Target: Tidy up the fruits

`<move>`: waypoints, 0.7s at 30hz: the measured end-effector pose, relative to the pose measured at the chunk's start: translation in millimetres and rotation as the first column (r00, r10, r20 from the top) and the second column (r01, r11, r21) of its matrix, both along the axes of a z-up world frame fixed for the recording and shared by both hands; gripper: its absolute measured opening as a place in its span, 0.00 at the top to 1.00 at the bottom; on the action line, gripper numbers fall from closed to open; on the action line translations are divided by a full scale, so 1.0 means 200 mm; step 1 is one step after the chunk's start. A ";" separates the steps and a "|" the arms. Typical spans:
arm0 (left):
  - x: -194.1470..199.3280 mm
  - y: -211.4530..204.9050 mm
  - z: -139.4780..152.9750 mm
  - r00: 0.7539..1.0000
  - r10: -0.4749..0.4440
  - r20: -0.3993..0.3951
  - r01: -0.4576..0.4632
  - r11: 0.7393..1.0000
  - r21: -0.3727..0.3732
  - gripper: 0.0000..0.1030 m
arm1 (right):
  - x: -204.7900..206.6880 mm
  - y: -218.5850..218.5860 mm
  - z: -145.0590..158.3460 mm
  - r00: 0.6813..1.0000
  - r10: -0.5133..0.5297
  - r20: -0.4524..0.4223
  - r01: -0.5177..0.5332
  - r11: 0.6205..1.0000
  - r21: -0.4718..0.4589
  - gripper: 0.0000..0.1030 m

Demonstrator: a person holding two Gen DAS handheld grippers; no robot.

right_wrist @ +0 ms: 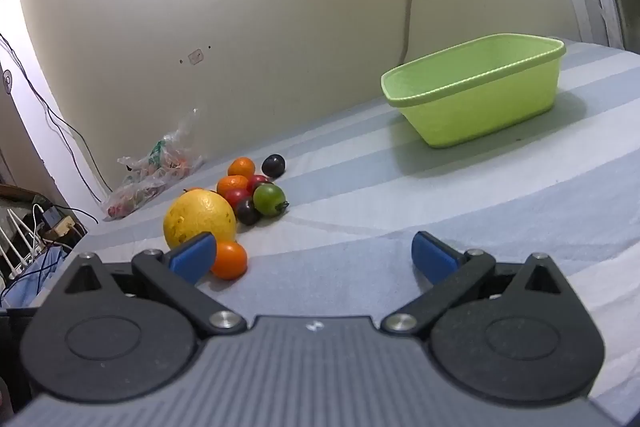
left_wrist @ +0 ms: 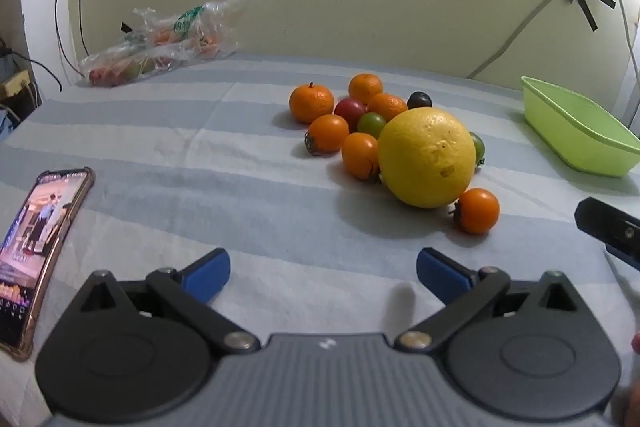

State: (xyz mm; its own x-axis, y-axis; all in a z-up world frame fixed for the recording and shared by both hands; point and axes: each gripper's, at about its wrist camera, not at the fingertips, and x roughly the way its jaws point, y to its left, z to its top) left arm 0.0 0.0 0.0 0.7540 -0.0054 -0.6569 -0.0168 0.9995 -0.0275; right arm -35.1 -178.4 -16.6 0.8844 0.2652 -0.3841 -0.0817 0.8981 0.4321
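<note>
Green basin (right_wrist: 480,95) sits empty, far right on the striped counter (left_wrist: 240,155), near the wall and well apart from the fruit. In my judgement it's the drop target.

Fruit pile is mid-counter, one tight cluster. Big yellow citrus (left_wrist: 426,157) is the near face of the pile in the left wrist view, roughly round, so no long axis to align to. Behind and beside it are small orange fruits (left_wrist: 312,102), touching or nearly so, plus a red one (left_wrist: 349,109), a green tomato (right_wrist: 269,199) and a dark round fruit (right_wrist: 274,165) at the back. One small orange fruit (left_wrist: 477,210) sits loose, just in front of the citrus.

Left gripper (left_wrist: 323,273): jaws fully spread, nothing between them. Pile lies ahead and to its right, well apart.

Right gripper (right_wrist: 314,257): jaws fully spread, empty. Pile lies ahead-left; its left pad overlaps the citrus and the loose orange in view, but whether it touches them I can't tell. Basin lies ahead-right of the same gripper.

Key relation: the right gripper is nearer the pile's front edge and sits between fruit and basin, so it looks like the natural picker. Loose orange first; the citrus looks about as wide as the jaw span, so a tight fit.

Phone (left_wrist: 36,259) near left and plastic bag (left_wrist: 160,43) by the wall look irrelevant.
</note>
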 end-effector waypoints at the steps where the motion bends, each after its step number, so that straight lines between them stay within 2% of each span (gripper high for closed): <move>1: 0.00 0.00 0.00 1.000 -0.002 -0.013 0.002 1.000 -0.016 0.00 | 0.00 0.00 0.00 1.000 -0.001 -0.001 0.001 1.000 0.003 0.00; 7: 0.00 -0.01 0.01 1.000 -0.002 -0.021 0.002 1.000 -0.010 0.00 | -0.01 0.01 0.00 1.000 -0.002 0.000 0.002 1.000 0.002 0.00; 12: -0.01 -0.02 -0.05 1.000 -0.014 -0.016 0.014 1.000 -0.008 0.00 | 0.00 0.01 0.00 1.000 -0.004 0.001 0.004 1.000 0.002 0.00; 14: -0.02 0.00 -0.04 1.000 -0.020 -0.008 0.020 1.000 -0.020 0.00 | 0.00 0.01 -0.01 1.000 -0.005 0.001 0.005 1.000 0.004 0.00; 18: -0.03 0.04 -0.03 1.000 -0.012 0.016 0.014 0.995 -0.097 0.00 | 0.01 0.01 -0.01 1.000 -0.005 0.002 0.005 1.000 0.004 0.00; 21: -0.05 0.03 -0.04 0.999 -0.026 0.033 0.028 0.997 -0.075 0.00 | 0.00 0.00 0.00 1.000 -0.005 0.003 0.005 1.000 0.001 0.00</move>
